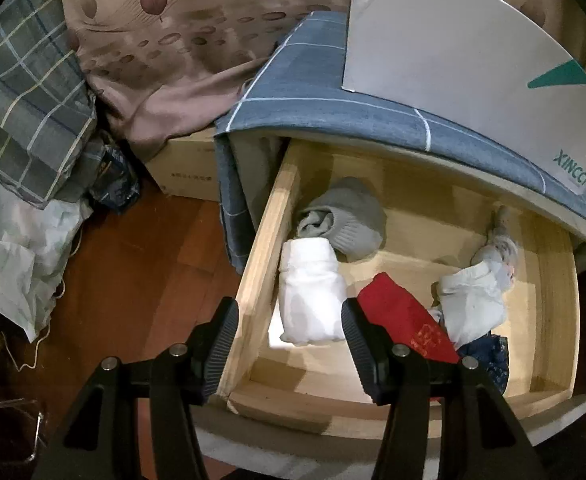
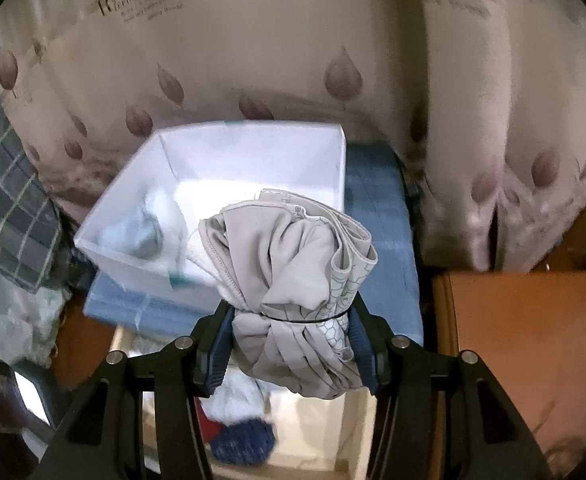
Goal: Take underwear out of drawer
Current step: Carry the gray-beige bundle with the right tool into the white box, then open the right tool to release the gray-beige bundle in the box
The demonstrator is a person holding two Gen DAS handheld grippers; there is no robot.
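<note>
Right tool [image 2: 289, 344] grips one beige underwear bundle [image 2: 293, 264] | drawer [image 1: 253, 280]: six bundles

One open wooden drawer [image 1: 261, 248], centre frame. Inside: one grey roll [image 1: 345, 220], one white roll [image 1: 313, 300], one red folded piece [image 1: 405, 316], one pale bundle [image 1: 473, 300], one navy piece [image 1: 489, 356]. One white box [image 1: 453, 40], upper right. One banded beige underwear bundle [image 2: 293, 280], centre frame.

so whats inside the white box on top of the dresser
The white box holds a pale, blurred bundle of fabric by its left wall. The beige underwear in the right gripper covers the box's near right corner.
</note>
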